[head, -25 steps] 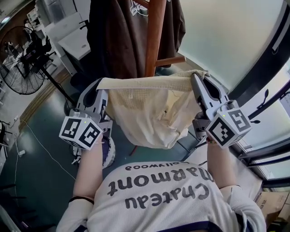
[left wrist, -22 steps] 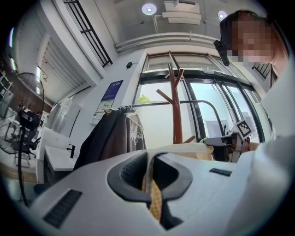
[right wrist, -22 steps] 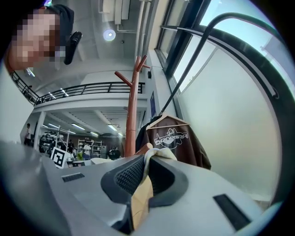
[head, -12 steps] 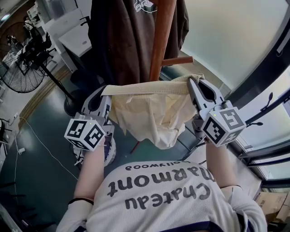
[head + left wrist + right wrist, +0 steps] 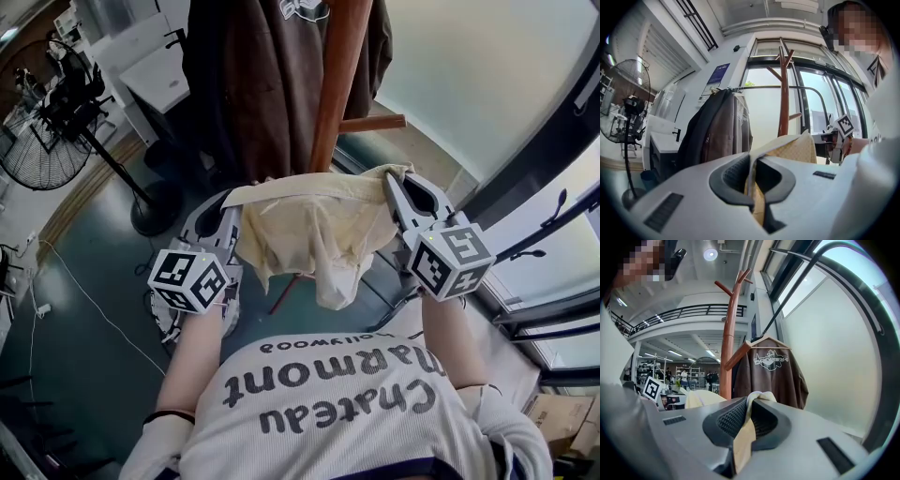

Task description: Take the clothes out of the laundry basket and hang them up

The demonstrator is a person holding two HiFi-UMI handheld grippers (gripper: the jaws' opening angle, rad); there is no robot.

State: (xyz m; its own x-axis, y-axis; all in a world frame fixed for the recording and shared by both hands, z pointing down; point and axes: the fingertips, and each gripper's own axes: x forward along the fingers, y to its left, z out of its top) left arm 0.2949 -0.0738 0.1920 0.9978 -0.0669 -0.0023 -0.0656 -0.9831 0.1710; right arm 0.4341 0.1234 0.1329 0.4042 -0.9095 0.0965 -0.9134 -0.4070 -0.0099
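A cream cloth (image 5: 314, 225) hangs stretched between my two grippers in the head view, just in front of the wooden coat stand (image 5: 339, 66). My left gripper (image 5: 236, 199) is shut on its left top edge, and the fabric (image 5: 754, 187) shows pinched between the jaws in the left gripper view. My right gripper (image 5: 389, 180) is shut on the right top edge, with a cream fold (image 5: 745, 432) clamped between its jaws. A brown jacket (image 5: 253, 75) hangs on the stand behind the cloth. The laundry basket is not in view.
A standing fan (image 5: 42, 141) and white cabinets (image 5: 150, 66) are at the left. A frosted glass wall with dark window frames (image 5: 553, 150) runs along the right. A stand peg (image 5: 370, 123) juts out just above the cloth. A white object (image 5: 225, 319) sits on the dark floor below my left gripper.
Both grippers have come closer together and moved toward the stand, so the cloth between them sags and bunches more than a second ago. Both grips are unchanged.
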